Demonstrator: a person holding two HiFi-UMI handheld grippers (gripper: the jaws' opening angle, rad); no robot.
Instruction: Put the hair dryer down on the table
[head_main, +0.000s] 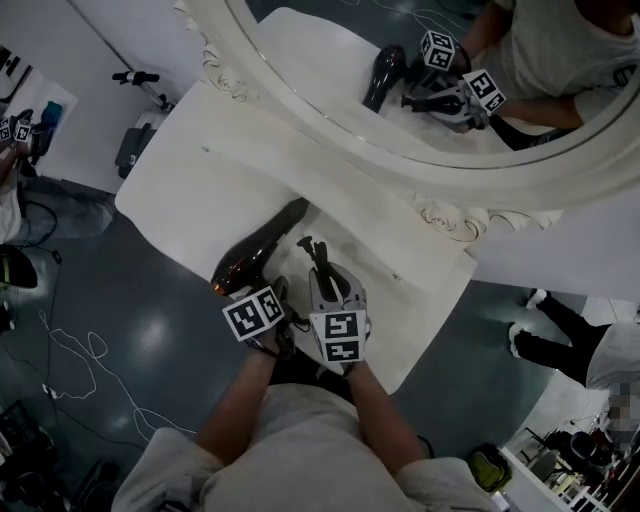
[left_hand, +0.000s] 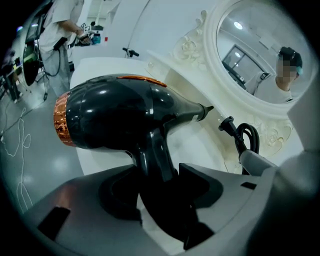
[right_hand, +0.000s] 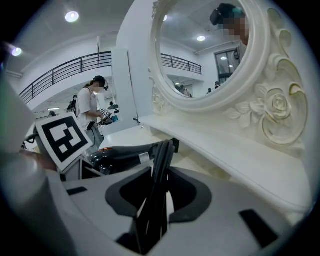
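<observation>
The black hair dryer (head_main: 255, 252) with a copper rear ring lies low over the white table (head_main: 230, 170), its rear end at the near edge. In the left gripper view its body (left_hand: 115, 112) fills the middle and its handle (left_hand: 155, 155) runs down between my jaws. My left gripper (head_main: 283, 300) (left_hand: 165, 175) is open around that handle, and a strip of table shows beside it. My right gripper (head_main: 322, 268) (right_hand: 155, 200) is shut on the bundled black power cord (head_main: 318, 252) (right_hand: 161, 165), just right of the dryer (right_hand: 117, 155).
A large mirror (head_main: 420, 100) in an ornate white frame (head_main: 450, 215) stands along the table's far side and reflects both grippers. The floor holds loose cables (head_main: 70, 360) and a stand (head_main: 135, 145) at the left. A person (right_hand: 90, 110) stands beyond the table's left end.
</observation>
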